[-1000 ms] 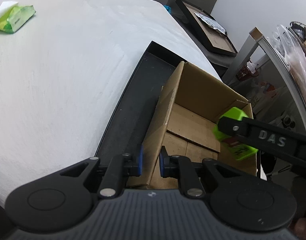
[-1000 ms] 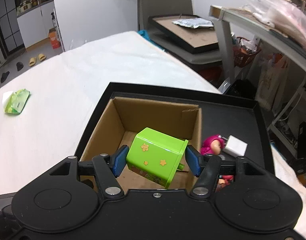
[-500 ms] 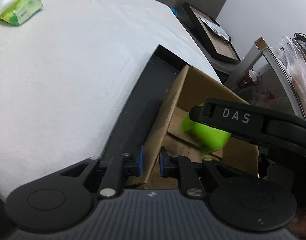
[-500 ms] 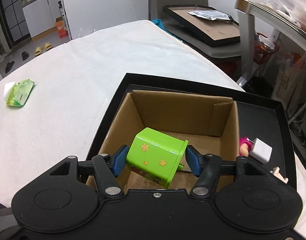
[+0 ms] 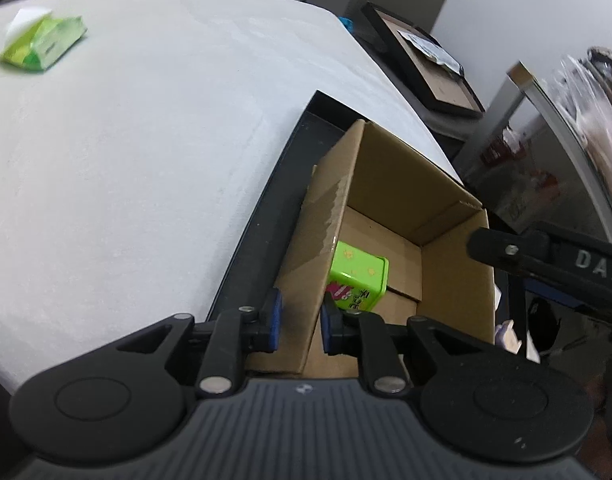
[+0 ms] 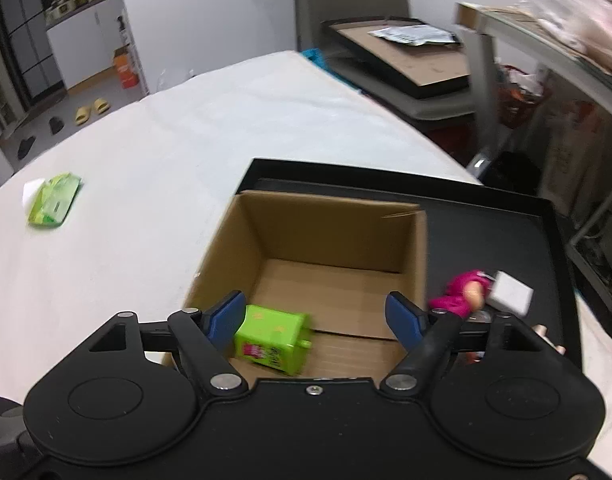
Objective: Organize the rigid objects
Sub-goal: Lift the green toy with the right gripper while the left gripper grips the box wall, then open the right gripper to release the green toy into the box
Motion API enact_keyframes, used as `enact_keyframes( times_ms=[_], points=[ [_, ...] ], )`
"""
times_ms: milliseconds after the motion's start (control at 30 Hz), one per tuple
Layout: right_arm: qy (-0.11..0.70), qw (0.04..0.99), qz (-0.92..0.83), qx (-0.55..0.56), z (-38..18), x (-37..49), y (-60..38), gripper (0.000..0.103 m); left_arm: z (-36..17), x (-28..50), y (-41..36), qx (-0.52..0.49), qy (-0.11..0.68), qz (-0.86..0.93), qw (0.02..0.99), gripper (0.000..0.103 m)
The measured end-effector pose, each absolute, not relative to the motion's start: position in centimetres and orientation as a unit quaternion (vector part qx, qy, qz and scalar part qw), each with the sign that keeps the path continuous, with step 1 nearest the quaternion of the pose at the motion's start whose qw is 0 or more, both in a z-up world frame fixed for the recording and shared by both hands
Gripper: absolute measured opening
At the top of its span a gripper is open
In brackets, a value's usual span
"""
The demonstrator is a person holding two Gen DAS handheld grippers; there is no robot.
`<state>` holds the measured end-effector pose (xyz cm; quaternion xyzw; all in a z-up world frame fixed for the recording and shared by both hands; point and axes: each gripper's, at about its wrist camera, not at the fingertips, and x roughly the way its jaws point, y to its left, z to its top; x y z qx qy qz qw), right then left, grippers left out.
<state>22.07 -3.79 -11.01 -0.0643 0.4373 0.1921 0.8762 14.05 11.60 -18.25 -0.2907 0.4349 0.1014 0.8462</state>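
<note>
A green toy box with yellow stars (image 6: 272,338) lies on the floor of an open cardboard box (image 6: 330,222), near its left wall; it also shows in the left wrist view (image 5: 358,278). The cardboard box (image 5: 390,196) stands in a black tray (image 6: 506,216). My left gripper (image 5: 300,322) is shut on the cardboard box's near left wall. My right gripper (image 6: 318,318) is open and empty above the box's near edge; it shows from the side in the left wrist view (image 5: 546,260).
A pink doll (image 6: 462,292) and a small white block (image 6: 510,292) lie in the tray right of the cardboard box. A green wipes pack (image 6: 54,200) lies far left on the white table (image 6: 146,184). A shelf and a black framed tray stand beyond the table's right edge.
My right gripper has opened and let go of the green toy box, which now lies inside the cardboard box. The gripper has drawn back. My left gripper still holds the box wall.
</note>
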Motion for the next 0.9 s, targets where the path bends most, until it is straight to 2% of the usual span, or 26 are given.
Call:
enact_keyframes(
  times_ms=[100,167,267,333,533,633,900],
  points=[
    [0.435,0.881,0.179,-0.05,-10.7,22.1,-5.5,0.078,-18.0,14.2,11.2,-0.279,0.441,0.101,0.847,0.018],
    [0.435,0.883,0.171,-0.044,-10.7,22.1,-6.6,0.079,-17.8,14.4,11.1,-0.274,0.447,0.104,0.845,0.023],
    [0.436,0.885,0.162,-0.032,-10.7,22.1,-8.3,0.079,-17.6,14.1,11.1,-0.273,0.447,0.113,0.844,0.033],
    [0.438,0.884,0.158,-0.027,-10.8,22.1,-9.1,0.079,-17.5,14.2,11.0,-0.267,0.45,0.12,0.844,0.044],
    [0.442,0.885,0.148,-0.012,-11.4,22.1,-11.4,0.083,-16.7,14.4,10.7,-0.238,0.455,0.133,0.848,0.064],
    [0.443,0.884,0.146,0.005,-11.9,22.1,-12.6,0.086,-16.3,14.9,10.3,-0.223,0.462,0.127,0.849,0.068],
    [0.446,0.883,0.14,0.038,-14.1,22.2,-16.0,0.086,-16.3,15.8,8.7,-0.189,0.479,0.132,0.847,0.07]
  ],
)
